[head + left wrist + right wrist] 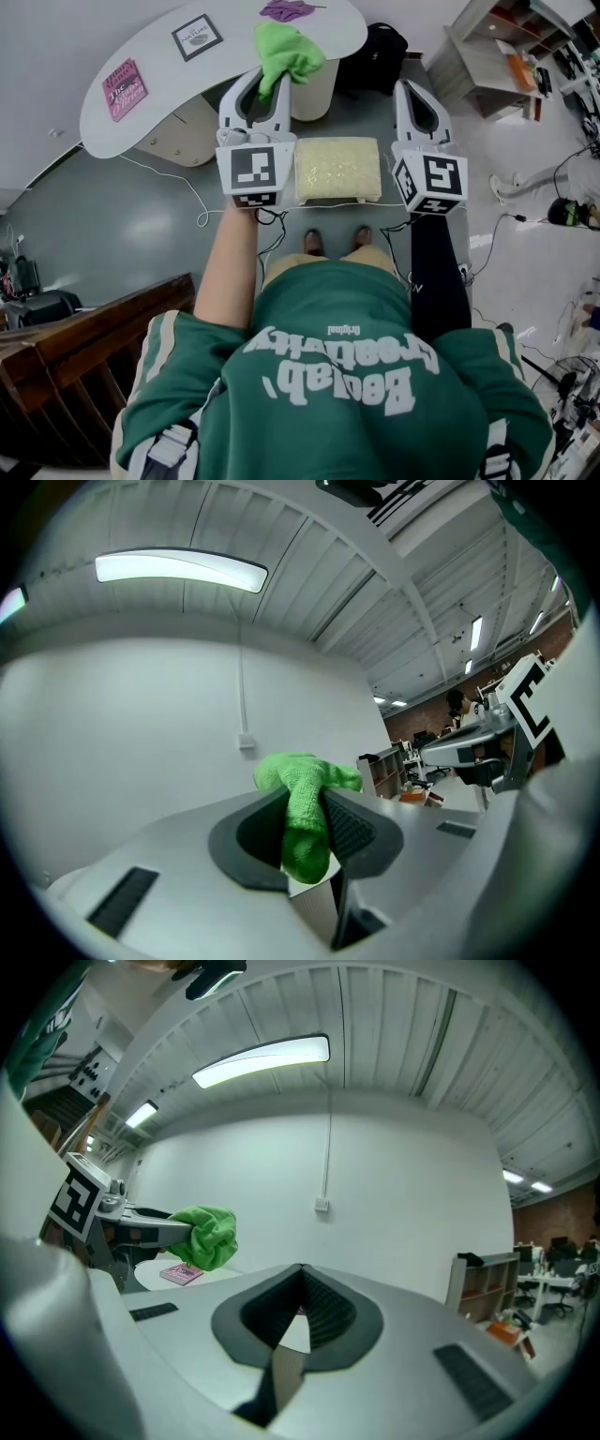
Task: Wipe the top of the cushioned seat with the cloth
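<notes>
So, head view first: the seat (337, 169) lies bare, nothing touching it. The left gripper (267, 84) hangs past the seat's far-left corner with the green cloth (286, 52) bunched at its tip, and the right gripper (420, 98) is just off the seat's right edge.

Left gripper view: jaws pinched tight on the cloth, aimed at wall and ceiling rather than the seat.

Right gripper view: jaws pressed together, nothing in them.

Looks like wiping hasn't started. Next the cloth needs tipping down onto the seat top, then dragging across.
</notes>
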`<state>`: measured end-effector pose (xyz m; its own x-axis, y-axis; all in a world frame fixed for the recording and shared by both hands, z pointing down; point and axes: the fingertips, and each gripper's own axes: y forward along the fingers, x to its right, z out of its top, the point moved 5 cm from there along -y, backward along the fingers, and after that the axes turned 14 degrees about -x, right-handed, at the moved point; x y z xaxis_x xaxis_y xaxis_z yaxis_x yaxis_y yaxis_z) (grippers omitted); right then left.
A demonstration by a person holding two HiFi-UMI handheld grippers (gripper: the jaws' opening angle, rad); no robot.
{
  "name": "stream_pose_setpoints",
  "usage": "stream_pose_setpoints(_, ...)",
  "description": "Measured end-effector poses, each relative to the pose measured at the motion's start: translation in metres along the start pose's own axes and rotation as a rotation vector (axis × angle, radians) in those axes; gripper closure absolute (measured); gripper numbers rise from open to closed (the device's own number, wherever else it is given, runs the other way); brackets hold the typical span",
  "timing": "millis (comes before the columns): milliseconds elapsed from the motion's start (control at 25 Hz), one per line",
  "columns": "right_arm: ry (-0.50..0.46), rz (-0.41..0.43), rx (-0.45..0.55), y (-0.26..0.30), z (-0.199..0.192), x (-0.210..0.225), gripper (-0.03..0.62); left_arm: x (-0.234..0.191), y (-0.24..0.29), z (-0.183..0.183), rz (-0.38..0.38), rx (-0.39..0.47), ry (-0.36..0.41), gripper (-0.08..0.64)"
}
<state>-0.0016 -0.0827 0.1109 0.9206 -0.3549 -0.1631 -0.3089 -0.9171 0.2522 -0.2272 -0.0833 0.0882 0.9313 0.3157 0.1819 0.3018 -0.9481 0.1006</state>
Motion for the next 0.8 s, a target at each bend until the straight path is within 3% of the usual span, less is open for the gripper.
stream_pose_setpoints(800,-0.1,-0.006,-0.023,0.001,-0.002,-0.015,0.586,-0.005,-0.005,-0.008,0.011,-0.008,-0.014,0.46)
